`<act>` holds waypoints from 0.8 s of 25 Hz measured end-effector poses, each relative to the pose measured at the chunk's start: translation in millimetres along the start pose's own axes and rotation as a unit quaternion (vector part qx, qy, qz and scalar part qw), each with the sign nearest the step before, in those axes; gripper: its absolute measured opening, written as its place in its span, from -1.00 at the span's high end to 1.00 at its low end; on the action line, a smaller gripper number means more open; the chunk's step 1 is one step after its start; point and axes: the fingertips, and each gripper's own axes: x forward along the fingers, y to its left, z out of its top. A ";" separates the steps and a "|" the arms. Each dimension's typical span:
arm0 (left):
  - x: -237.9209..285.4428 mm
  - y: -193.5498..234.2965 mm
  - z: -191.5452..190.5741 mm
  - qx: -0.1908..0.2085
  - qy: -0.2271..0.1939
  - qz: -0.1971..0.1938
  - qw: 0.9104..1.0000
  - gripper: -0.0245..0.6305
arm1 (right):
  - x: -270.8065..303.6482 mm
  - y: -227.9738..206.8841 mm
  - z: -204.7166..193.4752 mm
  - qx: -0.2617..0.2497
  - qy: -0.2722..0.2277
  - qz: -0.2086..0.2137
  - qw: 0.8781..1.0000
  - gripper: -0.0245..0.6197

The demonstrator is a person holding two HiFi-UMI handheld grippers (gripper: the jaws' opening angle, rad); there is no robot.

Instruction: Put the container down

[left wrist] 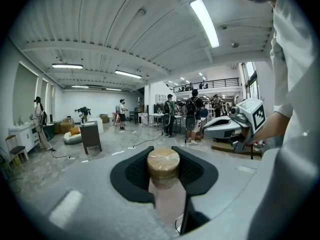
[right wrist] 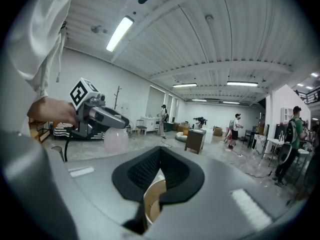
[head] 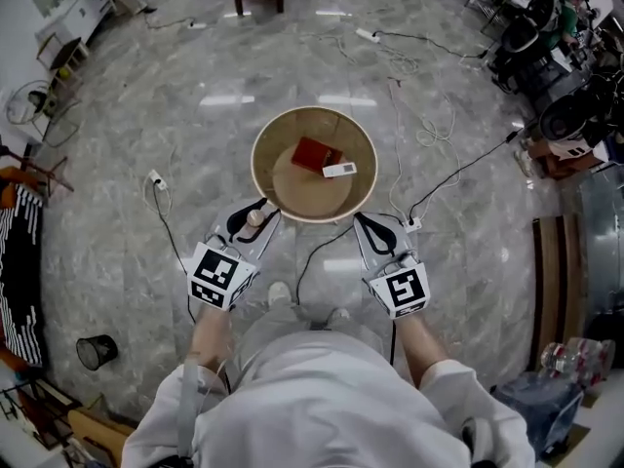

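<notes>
Left hand-held gripper [head: 252, 218] pinching tan-capped cylinder [left wrist: 163, 165] at container [head: 314, 111] near-left rim; right hand-held gripper [head: 371, 227] pinching near-right rim. Risk: uneven lowering tilts container, thin rim slips, red box [head: 314, 153] spills.

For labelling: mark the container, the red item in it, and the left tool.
container [head: 314, 112], head view, far rim.
red item [head: 314, 153], head view, its middle.
left tool [head: 255, 216], head view, between its fingertips.

left gripper [left wrist: 163, 154]: jaws pressed on both sides of the bottle's top
bottle [left wrist: 167, 199]: pale, translucent, upright, brown cork-like stopper [left wrist: 163, 165]
right gripper [left wrist: 212, 130]: at the right, hand-held
</notes>
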 end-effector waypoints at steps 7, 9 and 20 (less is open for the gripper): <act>43.1 50.1 -9.2 -0.003 0.001 -0.018 1.000 0.57 | 53.4 -20.7 -0.6 -0.006 0.008 -0.011 1.000 0.91; 59.0 59.9 -15.4 -0.007 0.003 -0.014 1.000 0.57 | 66.2 -31.4 -8.1 -0.008 0.009 -0.007 1.000 0.91; 157.1 98.5 -67.1 -0.001 0.002 0.056 0.998 0.57 | 130.4 -93.2 -85.0 -0.018 0.009 0.065 0.998 0.91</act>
